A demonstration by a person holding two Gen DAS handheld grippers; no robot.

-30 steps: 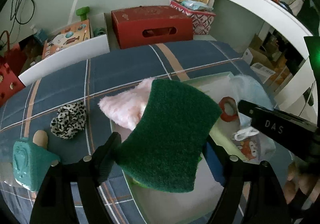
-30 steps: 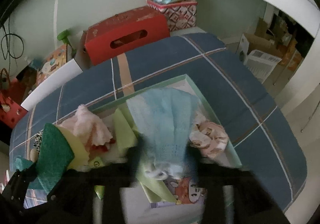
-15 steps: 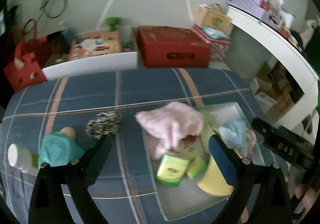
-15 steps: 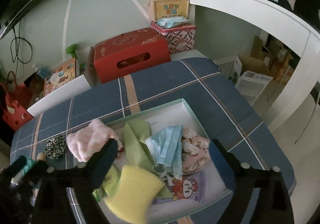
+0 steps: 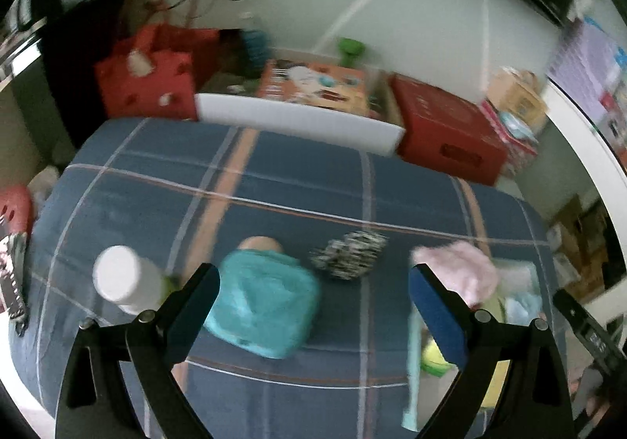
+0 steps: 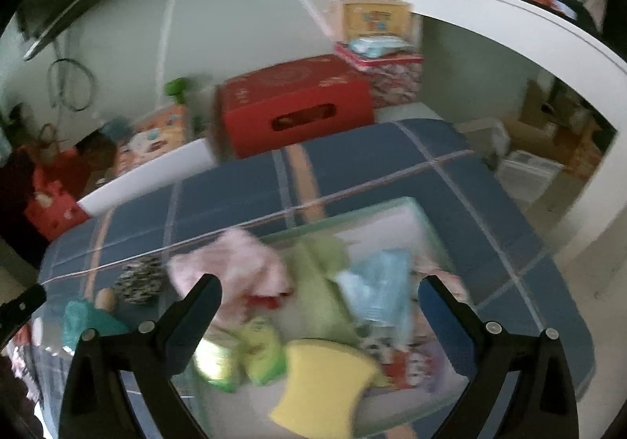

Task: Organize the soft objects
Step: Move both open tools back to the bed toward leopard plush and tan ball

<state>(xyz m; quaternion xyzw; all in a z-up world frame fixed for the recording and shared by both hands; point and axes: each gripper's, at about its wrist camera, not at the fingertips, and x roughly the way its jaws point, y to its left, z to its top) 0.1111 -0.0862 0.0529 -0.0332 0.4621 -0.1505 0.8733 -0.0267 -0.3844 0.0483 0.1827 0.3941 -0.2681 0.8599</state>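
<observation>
Yellow sponge (image 6: pixel 319 384), leopard-print scrunchie (image 5: pixel 348 254), blue plaid cloth (image 5: pixel 313 180).

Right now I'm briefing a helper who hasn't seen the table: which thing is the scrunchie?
On the blue plaid tablecloth, look left of the tray, between the teal soft toy and the pink fluffy cloth. The scrunchie is the small bunched ring, alone in black-and-white leopard spots.

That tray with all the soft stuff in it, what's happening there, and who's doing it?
A person holding a two-finger gripper in each hand is sorting soft things into the tray on the plaid-covered table. Both the left gripper and right gripper are open and empty. The tray already holds a yellow sponge, a blue face mask and a pink fluffy cloth hanging over its edge. A teal item and a leopard-print scrunchie lie outside on the table.
</observation>
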